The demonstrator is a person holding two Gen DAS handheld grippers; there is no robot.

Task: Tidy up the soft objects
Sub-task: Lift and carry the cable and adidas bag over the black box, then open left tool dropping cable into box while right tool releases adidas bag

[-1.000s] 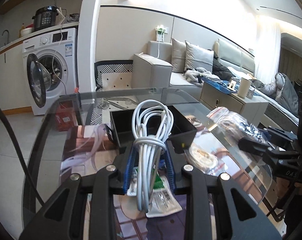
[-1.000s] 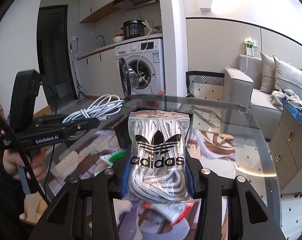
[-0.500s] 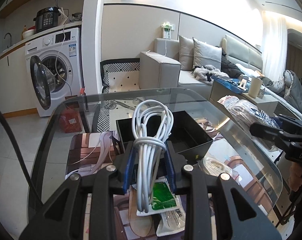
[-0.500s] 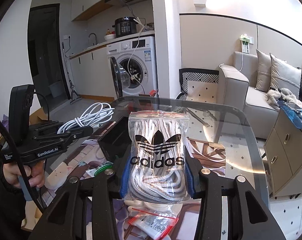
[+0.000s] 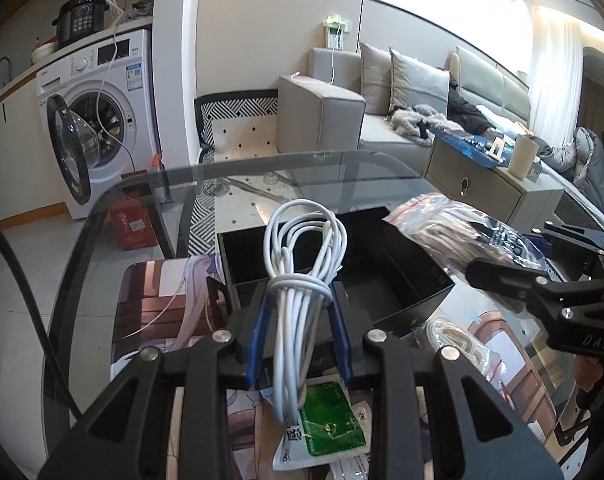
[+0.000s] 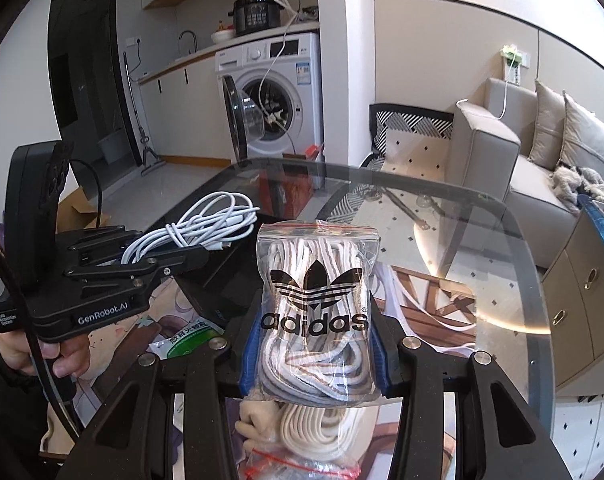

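My left gripper [image 5: 299,336] is shut on a coiled white cable [image 5: 302,276] and holds it just in front of an open black box [image 5: 342,268] on the glass table. My right gripper [image 6: 314,344] is shut on a clear zip bag of shoelaces with an adidas logo [image 6: 316,304]. In the left wrist view that bag [image 5: 454,236] hangs over the box's right side. In the right wrist view the cable [image 6: 197,232] and the left gripper [image 6: 173,262] are at the left, above the box [image 6: 217,280].
On the table lie a green-labelled packet [image 5: 326,428], a bag of cream laces [image 6: 322,432] and a red-zip bag [image 6: 285,468], on a printed mat [image 5: 157,300]. The glass table edge [image 5: 302,164] curves at the far side. A washing machine [image 5: 97,116] and sofa [image 5: 342,108] stand beyond.
Both grippers have moved forward toward the black box with their loads. The bag of laces now hangs over the box's right side and the cable is nearer its front.
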